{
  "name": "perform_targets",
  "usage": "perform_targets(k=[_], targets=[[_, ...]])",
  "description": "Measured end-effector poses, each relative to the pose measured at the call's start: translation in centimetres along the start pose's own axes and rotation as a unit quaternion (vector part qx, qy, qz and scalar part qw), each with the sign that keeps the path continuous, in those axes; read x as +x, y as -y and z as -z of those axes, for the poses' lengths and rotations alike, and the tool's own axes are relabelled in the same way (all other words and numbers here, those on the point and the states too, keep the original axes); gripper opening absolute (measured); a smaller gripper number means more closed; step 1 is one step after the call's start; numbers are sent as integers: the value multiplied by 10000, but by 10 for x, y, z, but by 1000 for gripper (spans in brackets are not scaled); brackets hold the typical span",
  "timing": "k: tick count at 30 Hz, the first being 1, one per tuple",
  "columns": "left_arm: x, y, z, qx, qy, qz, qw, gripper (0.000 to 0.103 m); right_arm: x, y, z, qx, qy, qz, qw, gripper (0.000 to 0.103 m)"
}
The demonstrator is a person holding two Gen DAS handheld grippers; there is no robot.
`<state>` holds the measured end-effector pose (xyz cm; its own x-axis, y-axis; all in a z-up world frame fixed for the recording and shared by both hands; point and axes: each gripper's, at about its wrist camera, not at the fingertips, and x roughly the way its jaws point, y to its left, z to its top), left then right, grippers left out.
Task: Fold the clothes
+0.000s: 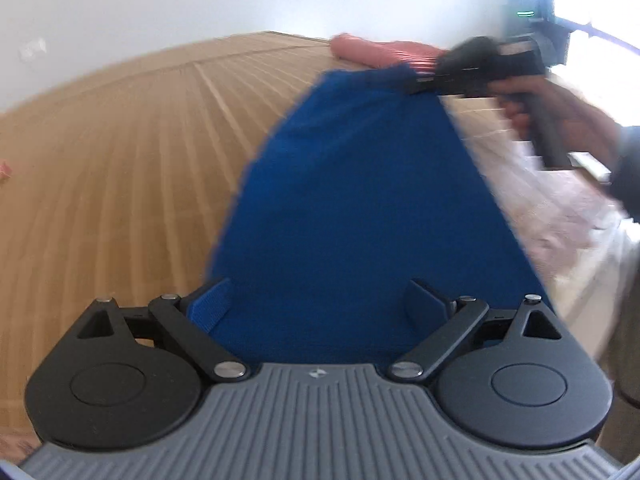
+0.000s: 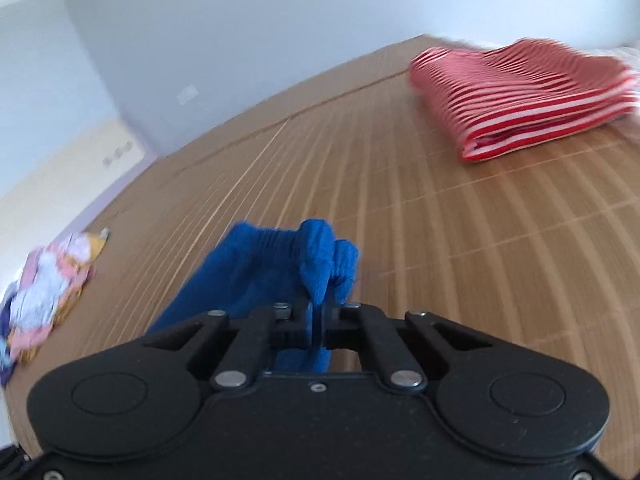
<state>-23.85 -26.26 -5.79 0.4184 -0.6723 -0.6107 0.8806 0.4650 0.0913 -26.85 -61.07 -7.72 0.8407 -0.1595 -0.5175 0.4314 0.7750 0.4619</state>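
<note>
A blue garment is stretched over the wooden slatted surface between my two grippers. My left gripper is open, its blue fingers spread wide with the near end of the cloth lying between them. My right gripper is shut on a bunched end of the blue garment. The right gripper also shows in the left wrist view at the garment's far end, held by a hand.
A folded red-and-white striped garment lies at the far right of the surface; it also shows in the left wrist view. A crumpled multicoloured pile lies at the left edge. White walls stand behind. A pale patterned cloth lies at right.
</note>
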Motion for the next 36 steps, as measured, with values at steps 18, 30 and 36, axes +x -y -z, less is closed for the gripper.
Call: perform_targets(k=[18,30,36], targets=[[-13,29,-23,-76,477,811,9955,96,-154,13,87,741,731,1353,9853,12],[-4,45,28,872,-3,686,9938,98,-154,-29,91,-532,1086,1793,9763,55],[-5,4,29,534,-34,-176,9984,98,-139,-85,107,-1856,732,888,9759,68]])
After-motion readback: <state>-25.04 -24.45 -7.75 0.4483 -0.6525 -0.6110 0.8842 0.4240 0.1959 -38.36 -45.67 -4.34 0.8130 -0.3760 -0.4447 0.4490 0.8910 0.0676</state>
